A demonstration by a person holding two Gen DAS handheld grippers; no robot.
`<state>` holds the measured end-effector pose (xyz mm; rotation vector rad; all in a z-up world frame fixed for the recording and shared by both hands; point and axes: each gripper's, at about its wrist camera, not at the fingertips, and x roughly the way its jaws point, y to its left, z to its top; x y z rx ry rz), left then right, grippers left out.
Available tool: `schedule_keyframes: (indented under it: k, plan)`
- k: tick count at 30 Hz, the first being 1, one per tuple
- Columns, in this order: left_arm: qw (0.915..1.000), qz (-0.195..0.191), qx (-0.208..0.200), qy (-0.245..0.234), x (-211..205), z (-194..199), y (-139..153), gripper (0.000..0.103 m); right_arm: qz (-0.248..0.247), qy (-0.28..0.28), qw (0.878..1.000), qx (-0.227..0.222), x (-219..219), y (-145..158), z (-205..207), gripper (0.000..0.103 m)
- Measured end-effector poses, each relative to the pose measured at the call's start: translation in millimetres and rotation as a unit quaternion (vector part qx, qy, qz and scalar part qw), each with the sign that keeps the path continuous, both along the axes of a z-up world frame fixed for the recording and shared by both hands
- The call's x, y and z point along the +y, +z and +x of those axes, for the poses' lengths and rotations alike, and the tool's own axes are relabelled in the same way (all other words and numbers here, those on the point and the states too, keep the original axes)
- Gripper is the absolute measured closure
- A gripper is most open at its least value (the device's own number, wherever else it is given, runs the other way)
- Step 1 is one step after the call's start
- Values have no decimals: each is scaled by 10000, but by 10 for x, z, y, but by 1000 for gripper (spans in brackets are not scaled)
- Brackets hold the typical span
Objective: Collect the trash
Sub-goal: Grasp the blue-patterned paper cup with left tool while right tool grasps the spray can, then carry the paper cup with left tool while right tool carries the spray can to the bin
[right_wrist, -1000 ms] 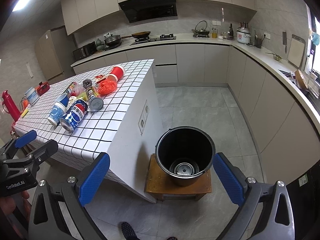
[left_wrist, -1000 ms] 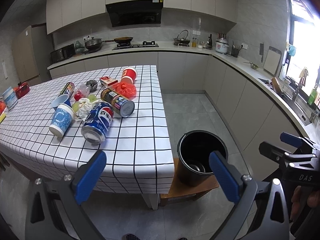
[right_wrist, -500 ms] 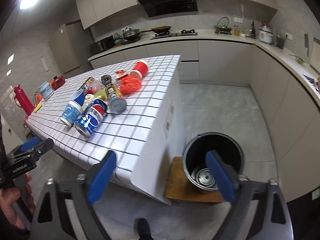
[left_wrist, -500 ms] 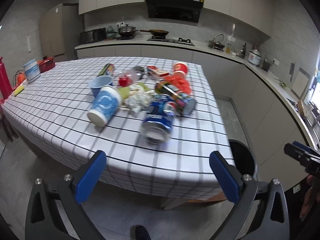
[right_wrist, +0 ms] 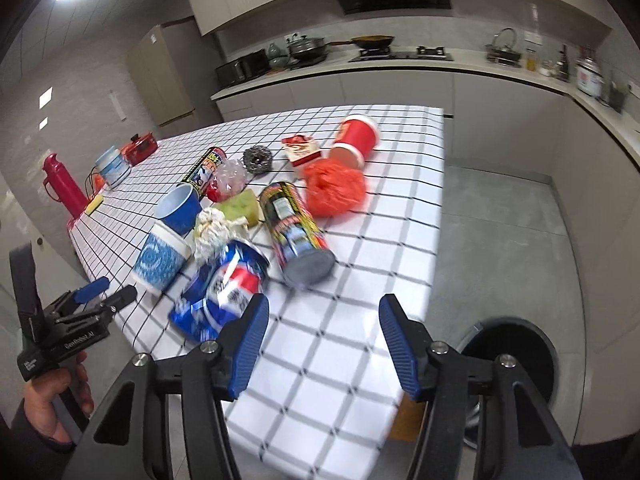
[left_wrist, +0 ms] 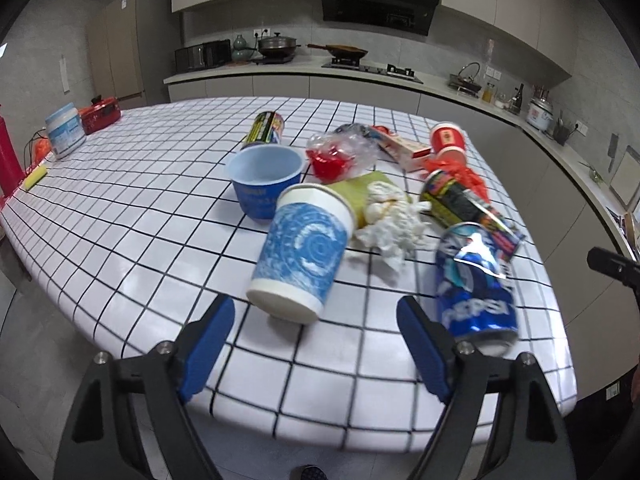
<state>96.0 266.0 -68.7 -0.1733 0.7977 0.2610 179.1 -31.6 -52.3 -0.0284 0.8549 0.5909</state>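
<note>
Left gripper (left_wrist: 314,354): my jaws have just been narrowing, nothing between them; blue swirl paper cup (left_wrist: 302,250) lies on its side just ahead.
Right gripper (right_wrist: 320,338): jaws closing too, empty, over the counter (right_wrist: 352,380) near edge.
Pepsi can (right_wrist: 224,288): on its side near that edge; a nudge could roll it off.
Bin (right_wrist: 510,344): on the floor off the counter's right corner.
Risk: cup squashes or skids if pinched off-centre.

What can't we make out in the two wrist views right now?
- Bin: right wrist view, contents hidden by the right gripper; absent from the left wrist view.
- Pepsi can: right wrist view, motion-blurred, lower end behind the blue pad.
- Right gripper in the left wrist view: cut off by the right edge.
- Countertop bottles: too small to identify.
</note>
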Motion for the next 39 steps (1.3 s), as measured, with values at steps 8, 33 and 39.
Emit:
schedule_keyframes:
  k: [8,33,39]
  plan:
    - [9995,-206,246,-51,240,368,-234,29,-175,285,9991,248,603,-271,569,46]
    - [9987,-359,366,14,454,797,-385,43,-298,816,9915,973,1300,-725,1279,44]
    - [9993,-364,115,-30,447,714,-303,47,-246,907,9930,714,1305,-608,1152,48]
